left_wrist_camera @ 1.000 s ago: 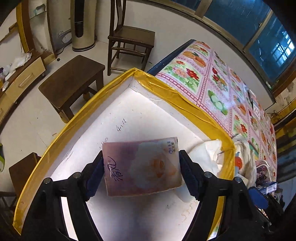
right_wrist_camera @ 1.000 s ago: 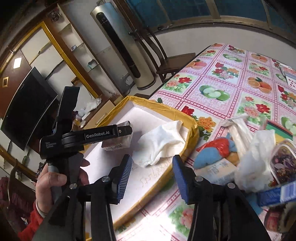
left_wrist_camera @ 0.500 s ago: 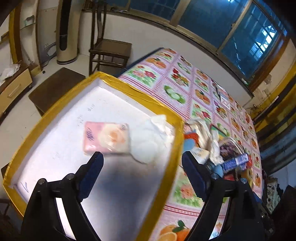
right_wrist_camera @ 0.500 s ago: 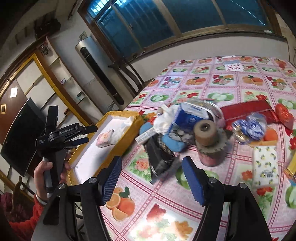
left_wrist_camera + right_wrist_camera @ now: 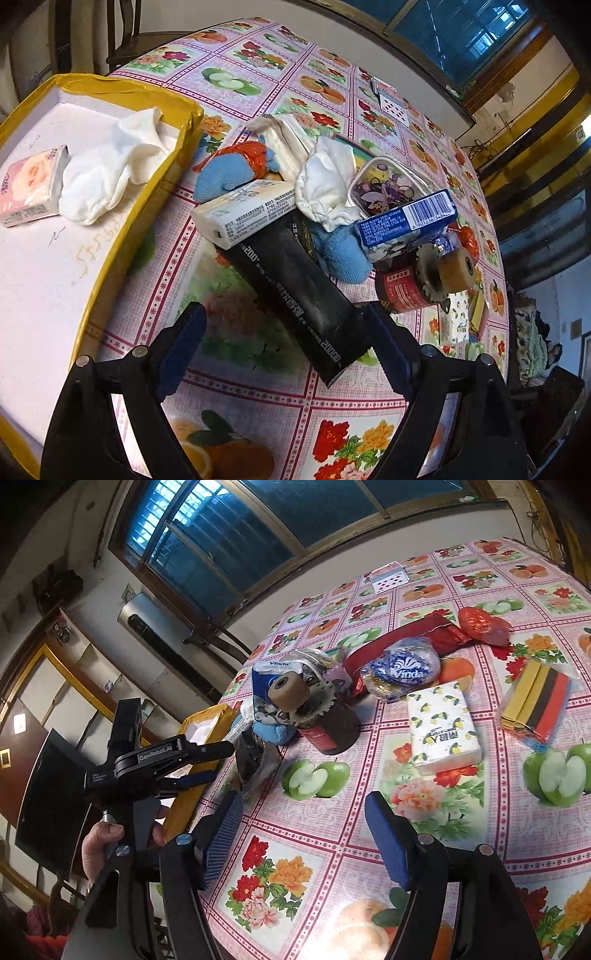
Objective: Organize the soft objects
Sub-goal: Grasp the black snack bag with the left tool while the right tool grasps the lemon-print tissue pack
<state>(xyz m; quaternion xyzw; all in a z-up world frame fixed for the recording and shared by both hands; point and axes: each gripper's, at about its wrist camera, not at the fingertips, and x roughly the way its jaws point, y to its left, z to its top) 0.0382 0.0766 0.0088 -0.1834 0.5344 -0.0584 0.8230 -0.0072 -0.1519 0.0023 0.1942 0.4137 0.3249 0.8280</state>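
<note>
The yellow-rimmed tray (image 5: pixel 184 140) at the left holds a pink tissue pack (image 5: pixel 29 184) and a white cloth (image 5: pixel 110 173). My left gripper (image 5: pixel 286 339) is open and empty, low over a black packet (image 5: pixel 295 288) at the near edge of a pile. That pile includes a blue plush (image 5: pixel 229 173), a white tissue pack (image 5: pixel 247 210) and a crumpled white cloth (image 5: pixel 325 184). My right gripper (image 5: pixel 304 812) is open and empty above the tablecloth. A lemon-print tissue pack (image 5: pixel 443 731) lies ahead of it to the right. The left gripper (image 5: pixel 210 764) shows at its left.
A blue boxed pack (image 5: pixel 406 221), a clear container (image 5: pixel 388 184), a red jar (image 5: pixel 402 291) and a tape roll (image 5: pixel 458 266) crowd the pile. A blue Vinda bag (image 5: pixel 402 668), a red cloth (image 5: pixel 406 635), a striped packet (image 5: pixel 539 701) and playing cards (image 5: pixel 391 579) lie farther off.
The left gripper let go of the pink tissue pack in the tray, then swung right to the pile. The right gripper turned right, away from the tray.
</note>
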